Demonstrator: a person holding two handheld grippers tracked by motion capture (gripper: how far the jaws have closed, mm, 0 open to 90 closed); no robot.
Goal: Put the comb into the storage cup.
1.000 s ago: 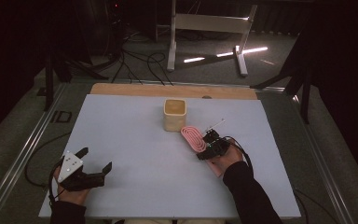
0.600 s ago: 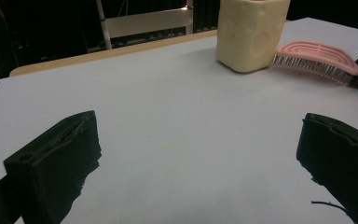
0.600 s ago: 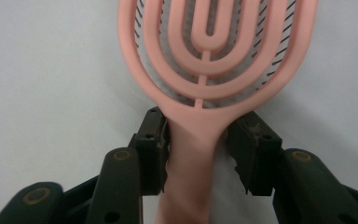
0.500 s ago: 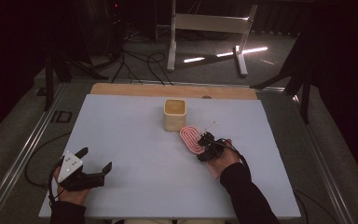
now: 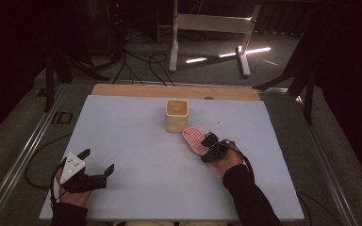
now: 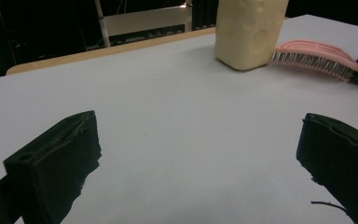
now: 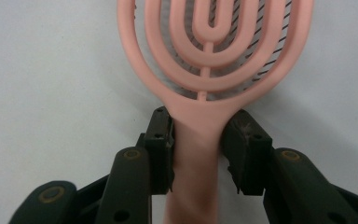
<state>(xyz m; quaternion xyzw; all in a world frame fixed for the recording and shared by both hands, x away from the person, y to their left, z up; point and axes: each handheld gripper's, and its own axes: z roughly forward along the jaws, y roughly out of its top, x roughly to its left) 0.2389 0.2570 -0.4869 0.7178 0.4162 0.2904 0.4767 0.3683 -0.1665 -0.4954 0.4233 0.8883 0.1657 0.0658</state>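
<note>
At the near left table (image 5: 136,141) corner the left gripper (image 5: 96,165) rests with jaws wide, empty. Farther right, the right gripper (image 7: 200,140), its jaws just closing, clamps the pink hairbrush (image 7: 214,56) handle; the brush lies flat, its head just beside the cream cup (image 5: 176,115).

Black 2-jaw tool (image 5: 210,147), grey 3-cornered plate (image 5: 71,166), dark sleeve (image 5: 252,202).
</note>
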